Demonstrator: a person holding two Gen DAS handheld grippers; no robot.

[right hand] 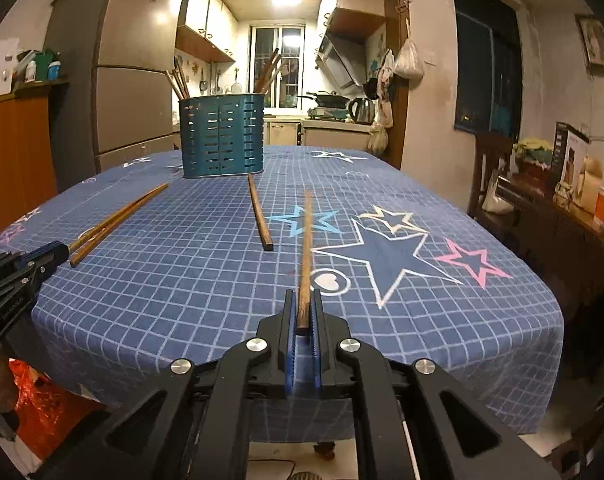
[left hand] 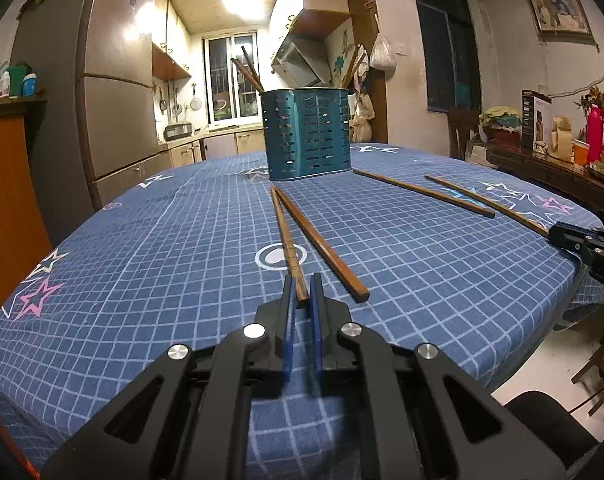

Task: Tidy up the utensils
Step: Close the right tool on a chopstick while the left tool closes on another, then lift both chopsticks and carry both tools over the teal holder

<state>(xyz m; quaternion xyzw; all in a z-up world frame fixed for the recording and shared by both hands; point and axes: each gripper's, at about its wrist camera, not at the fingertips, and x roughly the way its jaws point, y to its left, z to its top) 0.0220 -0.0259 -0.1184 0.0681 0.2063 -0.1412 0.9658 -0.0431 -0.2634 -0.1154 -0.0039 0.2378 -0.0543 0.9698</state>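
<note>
On the table's blue checked tablecloth (left hand: 142,264) four wooden chopsticks are out, and a teal perforated utensil holder (left hand: 309,133) stands toward the far edge with several chopsticks already upright in it.

Going left to right, the left gripper (left hand: 301,296) sits at the near edge with its blue pads narrowed around the butt end of a thin chopstick (left hand: 285,232); whether the pads actually press the wood cannot be told from the left wrist view. A thicker, darker chopstick (left hand: 322,246) lies just beside it, the two tips nearly meeting close to the holder's base and the butts spreading apart toward the near edge. Further right a third chopstick (right hand: 259,212) lies alone, pointing at the holder. At the right side the right gripper (right hand: 303,312) is clamped on the butt of a fourth chopstick (right hand: 307,240), which looks blurred along its length and appears lifted off the cloth.

The chopsticks are slim, square-sectioned at the thick end, tapering and brown with a smooth finish. They would likely be light and stiff, not fragile, but prone to pivoting or slipping between the pads when held only at one end. Taking hold near the thick butt gives the flattest faces to grip and leaves the tapered tip free to drop into the holder's open top.
</note>
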